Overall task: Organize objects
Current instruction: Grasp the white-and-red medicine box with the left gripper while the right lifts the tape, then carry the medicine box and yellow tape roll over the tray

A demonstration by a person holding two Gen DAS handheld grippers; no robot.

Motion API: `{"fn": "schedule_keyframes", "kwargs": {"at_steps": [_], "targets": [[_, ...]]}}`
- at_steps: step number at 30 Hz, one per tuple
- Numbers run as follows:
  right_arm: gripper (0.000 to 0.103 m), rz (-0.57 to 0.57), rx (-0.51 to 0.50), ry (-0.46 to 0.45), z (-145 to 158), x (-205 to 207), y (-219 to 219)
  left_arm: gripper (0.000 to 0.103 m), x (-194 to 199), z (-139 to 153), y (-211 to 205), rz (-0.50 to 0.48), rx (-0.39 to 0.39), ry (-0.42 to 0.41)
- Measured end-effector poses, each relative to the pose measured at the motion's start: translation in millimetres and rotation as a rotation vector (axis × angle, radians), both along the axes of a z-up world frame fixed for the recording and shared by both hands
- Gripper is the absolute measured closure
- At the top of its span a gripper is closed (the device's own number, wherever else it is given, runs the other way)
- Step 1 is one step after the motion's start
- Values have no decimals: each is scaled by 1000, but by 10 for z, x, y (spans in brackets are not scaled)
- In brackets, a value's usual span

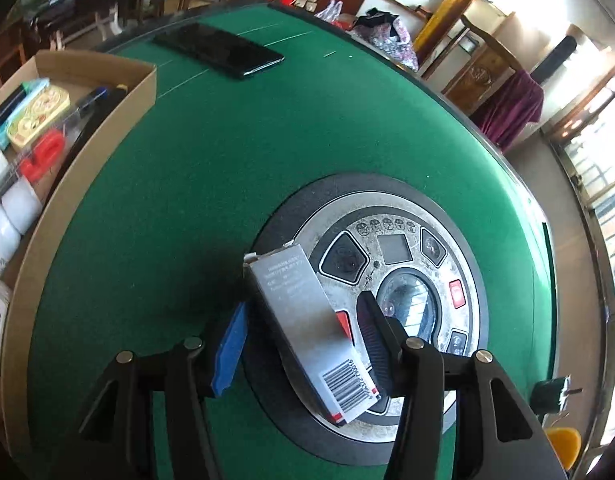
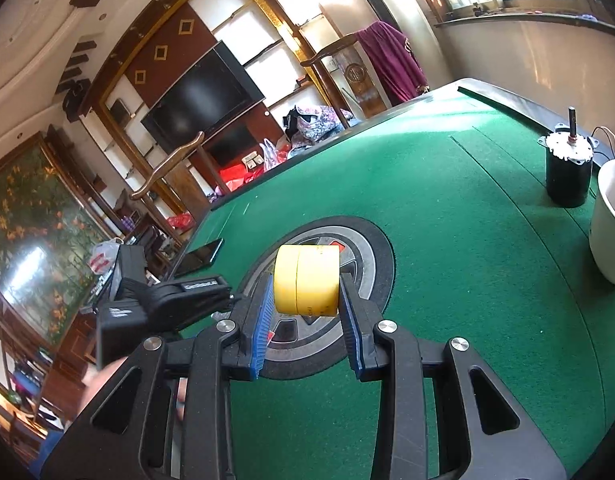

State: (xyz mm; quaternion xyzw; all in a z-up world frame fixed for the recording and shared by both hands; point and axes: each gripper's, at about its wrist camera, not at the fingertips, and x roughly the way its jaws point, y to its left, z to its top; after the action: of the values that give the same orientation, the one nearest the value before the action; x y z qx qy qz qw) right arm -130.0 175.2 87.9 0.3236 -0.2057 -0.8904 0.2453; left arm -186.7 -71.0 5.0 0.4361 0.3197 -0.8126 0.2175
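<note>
My left gripper [image 1: 303,320] is open around a grey carton with a barcode [image 1: 307,328], which lies tilted between its jaws over the round control panel [image 1: 403,264] in the green table. The left pad stands apart from the carton; whether the right pad touches it I cannot tell. My right gripper [image 2: 307,284] is shut on a yellow round tin [image 2: 306,279], held above the table. The left gripper's black body shows in the right wrist view [image 2: 163,300]. A cardboard box [image 1: 143,80] with several items stands at the left.
A black phone [image 1: 219,50] lies at the far side of the table, also seen in the right wrist view [image 2: 199,256]. A black motor [image 2: 567,172] and a white cup [image 2: 611,220] stand at the right. Chairs and shelves surround the table.
</note>
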Motion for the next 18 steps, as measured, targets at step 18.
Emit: {"fn": "schedule_keyframes", "kwargs": {"at_steps": [18], "targets": [[72, 48, 64, -3, -63, -24, -162, 77, 962, 24, 157, -363, -151, 99]]}}
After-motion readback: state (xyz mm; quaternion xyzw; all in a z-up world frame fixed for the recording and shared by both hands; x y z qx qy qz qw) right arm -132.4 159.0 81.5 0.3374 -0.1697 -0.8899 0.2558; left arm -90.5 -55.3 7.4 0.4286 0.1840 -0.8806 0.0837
